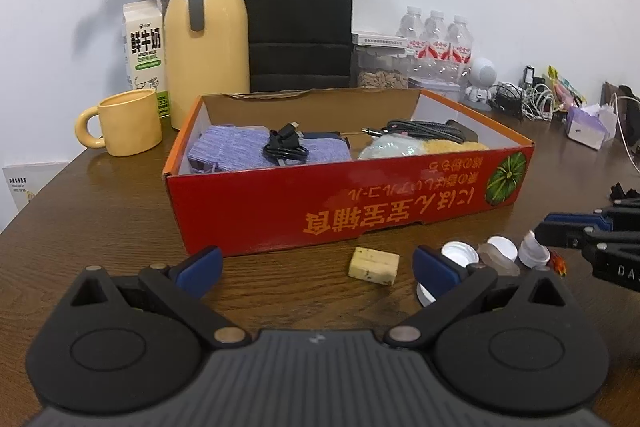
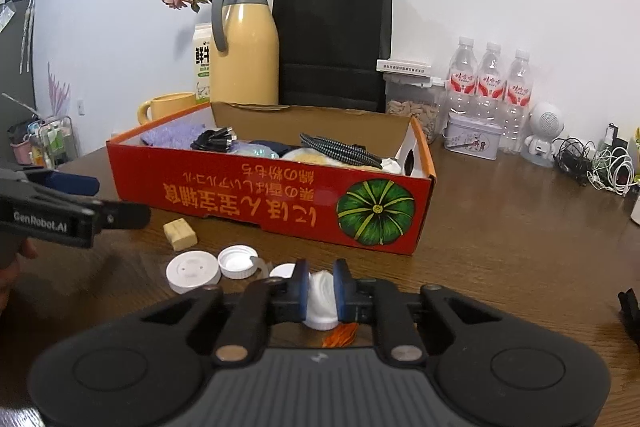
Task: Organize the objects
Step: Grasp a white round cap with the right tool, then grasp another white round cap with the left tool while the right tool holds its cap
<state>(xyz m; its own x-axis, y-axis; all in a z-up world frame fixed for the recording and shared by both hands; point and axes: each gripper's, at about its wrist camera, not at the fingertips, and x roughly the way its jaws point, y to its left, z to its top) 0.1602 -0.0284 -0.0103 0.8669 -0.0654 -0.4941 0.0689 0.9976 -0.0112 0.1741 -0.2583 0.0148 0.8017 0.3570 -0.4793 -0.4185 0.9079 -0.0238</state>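
1. Red box (image 2: 280, 199) on the table (image 2: 500, 247), already stocked with cloths and cables.
2. Left gripper (image 1: 316, 267) idle, jaws wide apart, empty, near the soap bar (image 1: 374, 266).
3. Right gripper (image 2: 320, 287) clamped on a white cap (image 2: 320, 301) just before the box; pick-up step, seemingly.
4. Next, probably: lift clear of neighbouring lids (image 2: 236, 261), carry over the box wall.

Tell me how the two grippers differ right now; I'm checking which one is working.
The right gripper is shut on a white cap; the left gripper is open and empty. The right sits over the caps; the left points past the soap bar at the red box. Both have blue pads.
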